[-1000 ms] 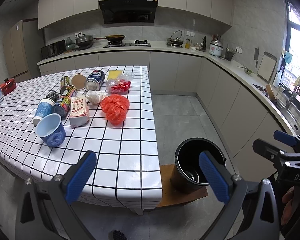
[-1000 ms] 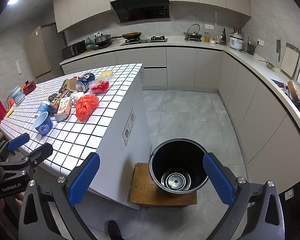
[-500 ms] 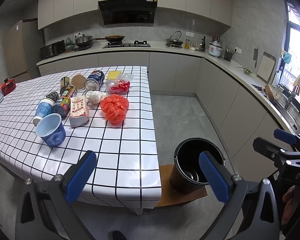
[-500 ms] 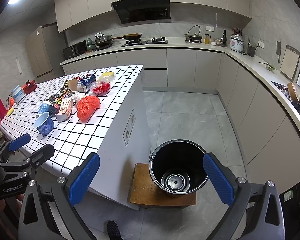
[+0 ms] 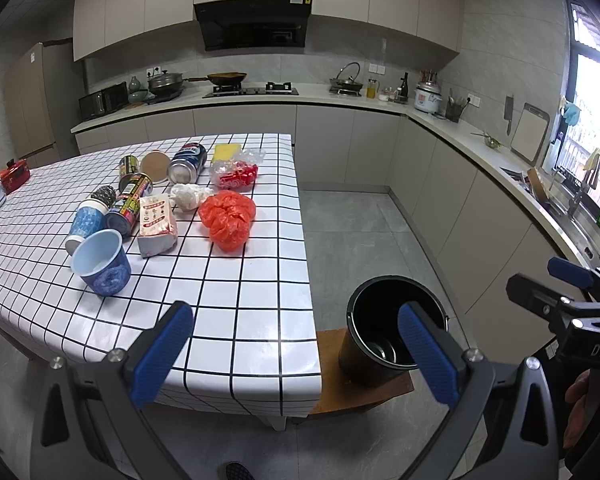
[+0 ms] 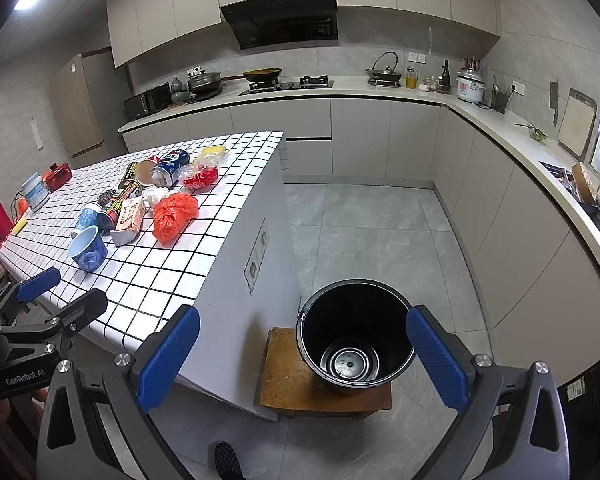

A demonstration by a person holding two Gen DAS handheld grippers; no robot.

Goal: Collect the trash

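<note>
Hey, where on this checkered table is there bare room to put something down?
Free: the near strip of the table between the blue cup and the edge by the black bucket. Crowded: around the orange bag, among cans and wrappers.

The counter (image 5: pixel 236 304) wears a white cloth with a black grid, and trash lies clustered toward its far right corner: an orange plastic bag (image 5: pixel 229 218), 2 blue paper cups (image 5: pixel 102 261), cans and a snack packet (image 5: pixel 156 220). Beside its near right corner, a black bin (image 6: pixel 356 336) stands on a low wooden stool (image 6: pixel 296 388) on the grey floor (image 6: pixel 372 232).
</note>
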